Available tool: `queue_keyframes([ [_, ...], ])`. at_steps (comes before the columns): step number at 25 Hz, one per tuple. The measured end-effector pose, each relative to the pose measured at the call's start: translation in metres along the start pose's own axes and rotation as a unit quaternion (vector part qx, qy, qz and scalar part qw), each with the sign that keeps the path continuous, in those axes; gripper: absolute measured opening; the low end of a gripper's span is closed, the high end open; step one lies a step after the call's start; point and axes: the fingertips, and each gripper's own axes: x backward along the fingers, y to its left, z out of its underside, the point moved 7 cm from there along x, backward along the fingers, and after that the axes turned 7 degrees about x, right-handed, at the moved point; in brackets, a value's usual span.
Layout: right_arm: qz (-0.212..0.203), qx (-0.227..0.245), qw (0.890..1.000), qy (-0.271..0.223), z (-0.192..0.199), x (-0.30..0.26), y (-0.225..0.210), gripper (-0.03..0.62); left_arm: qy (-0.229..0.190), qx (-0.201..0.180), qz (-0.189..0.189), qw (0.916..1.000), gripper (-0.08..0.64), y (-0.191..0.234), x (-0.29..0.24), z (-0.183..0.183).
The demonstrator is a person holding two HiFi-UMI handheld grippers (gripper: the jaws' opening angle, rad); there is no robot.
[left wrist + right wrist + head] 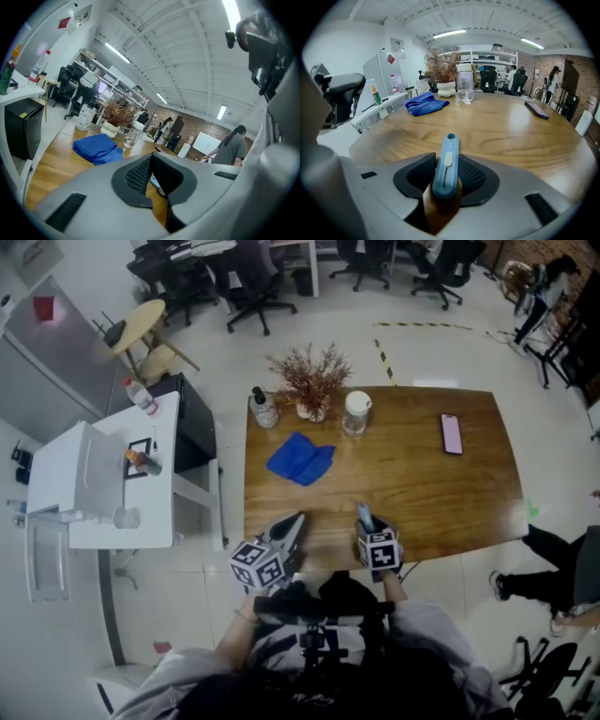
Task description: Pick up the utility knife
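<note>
The blue utility knife [365, 517] lies near the front edge of the wooden table [422, 493], its tip pointing away from me. My right gripper [367, 525] is shut on it. In the right gripper view the knife [449, 145] stands out forward between the two dark pads, which press on its sides at the right gripper [447, 159]. My left gripper [296, 519] hovers to the left of it, over the table's front edge, its fingers meeting in a point with nothing in them. Behind the shut tips of the left gripper [150, 157], a bit of the knife [156, 183] shows.
A blue cloth [300, 460] lies mid-left on the table. At the back stand a bottle [264, 409], a dried plant in a pot [311, 381] and a glass jar [355, 413]. A phone [452, 433] lies at the right. A white side table [103, 484] stands left.
</note>
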Motion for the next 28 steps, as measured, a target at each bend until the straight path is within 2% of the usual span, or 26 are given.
queue_keyframes([
  [2, -0.014, -0.034, 0.999, -0.003, 0.0, 0.001, -0.004, 0.16, 0.001, 0.0, 0.004, 1.0, 0.008, 0.0, -0.005, -0.001],
  [7, -0.026, -0.082, 0.996, -0.036, -0.01, 0.011, -0.009, 0.158, 0.004, -0.004, 0.022, 0.9997, 0.008, -0.002, -0.017, -0.007],
  [12, -0.047, -0.158, 0.981, -0.099, -0.031, 0.029, -0.011, 0.156, 0.004, -0.003, 0.039, 0.9992, 0.007, -0.003, -0.022, -0.013],
  [21, -0.046, -0.17, 0.965, -0.194, -0.073, 0.088, 0.003, 0.158, 0.007, -0.011, 0.053, 0.9985, 0.006, 0.0, -0.013, -0.018],
  [28, -0.035, -0.186, 0.953, -0.238, -0.08, 0.122, 0.028, 0.156, 0.007, -0.019, 0.059, 0.9981, 0.006, 0.002, 0.008, -0.027],
])
